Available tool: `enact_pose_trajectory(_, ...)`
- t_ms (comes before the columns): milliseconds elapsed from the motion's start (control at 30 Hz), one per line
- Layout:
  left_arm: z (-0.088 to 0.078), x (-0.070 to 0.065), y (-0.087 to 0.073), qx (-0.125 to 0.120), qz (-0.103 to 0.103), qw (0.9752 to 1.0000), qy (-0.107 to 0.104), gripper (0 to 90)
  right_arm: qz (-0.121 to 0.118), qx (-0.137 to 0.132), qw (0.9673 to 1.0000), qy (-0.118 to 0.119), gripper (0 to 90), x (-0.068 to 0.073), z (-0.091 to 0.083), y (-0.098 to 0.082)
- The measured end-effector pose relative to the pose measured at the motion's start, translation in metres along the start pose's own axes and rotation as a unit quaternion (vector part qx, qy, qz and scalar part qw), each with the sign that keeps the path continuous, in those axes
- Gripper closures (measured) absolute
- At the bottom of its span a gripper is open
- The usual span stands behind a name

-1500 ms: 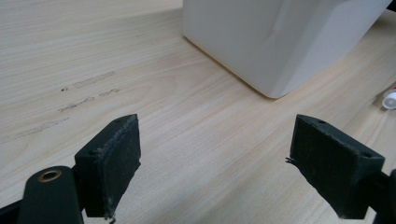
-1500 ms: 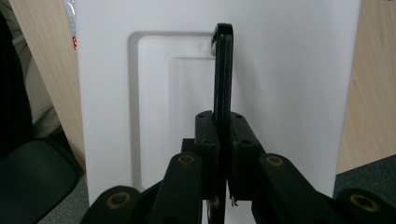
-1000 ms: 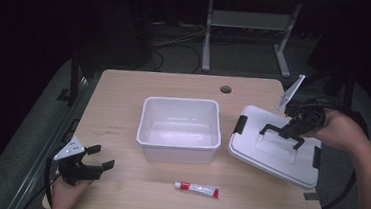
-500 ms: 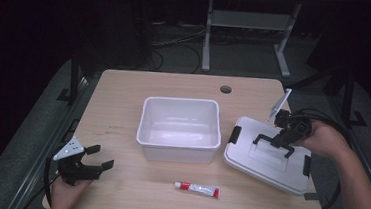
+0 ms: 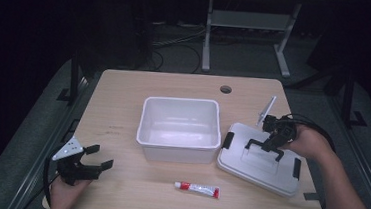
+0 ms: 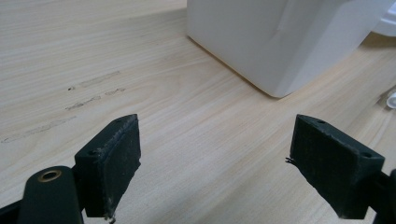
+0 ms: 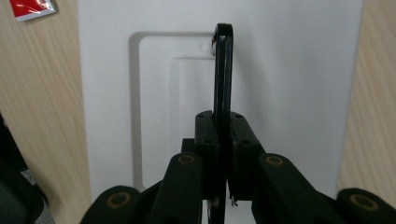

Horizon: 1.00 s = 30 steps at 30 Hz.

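Compared with a second ago, the right gripper (image 5: 270,141), jaws clamped on the black handle (image 7: 223,70) of the white lid (image 5: 261,165), has brought it down beside the white bin (image 5: 179,129), while the left gripper (image 5: 98,158) rests unmoved, jaws apart.

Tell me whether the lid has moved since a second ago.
Yes. The lid, its handle clamped in the right gripper, has shifted left toward the bin and now lies beside it on the table.
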<state>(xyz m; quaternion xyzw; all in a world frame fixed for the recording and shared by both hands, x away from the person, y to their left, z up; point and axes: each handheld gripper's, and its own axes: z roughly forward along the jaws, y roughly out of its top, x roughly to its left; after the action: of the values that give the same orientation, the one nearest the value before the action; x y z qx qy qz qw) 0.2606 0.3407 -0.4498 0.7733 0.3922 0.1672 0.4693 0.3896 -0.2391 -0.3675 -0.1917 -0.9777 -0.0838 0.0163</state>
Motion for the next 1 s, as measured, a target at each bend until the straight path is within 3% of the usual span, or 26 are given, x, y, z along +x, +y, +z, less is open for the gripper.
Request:
enact_pose_trajectory(267,0.000,0.000,0.000,0.000,0.000,1.0000,0.000,15.5,0.003,0.004,1.0000,0.008,83.8,-0.004,0.017,0.003)
enact_pose_trajectory(667,0.001,-0.001,0.000,0.001,0.000,1.0000,-0.001,15.5,0.004,-0.001,1.0000,0.006,83.4,-0.003,0.022,0.002)
enact_pose_trajectory(733,0.001,-0.001,0.000,0.001,0.001,1.0000,-0.001,15.5,0.003,-0.005,0.9999,0.010,80.8,-0.003,0.021,0.002)
enact_pose_trajectory(767,0.001,-0.001,0.000,0.000,0.000,1.0000,-0.001,15.5,0.007,-0.015,0.9999,-0.002,77.5,-0.002,0.018,0.002)
enact_pose_trajectory(1000,0.001,-0.001,0.000,0.000,0.002,1.0000,-0.002,15.5,0.017,-0.031,0.9993,-0.015,65.0,0.000,0.007,-0.001)
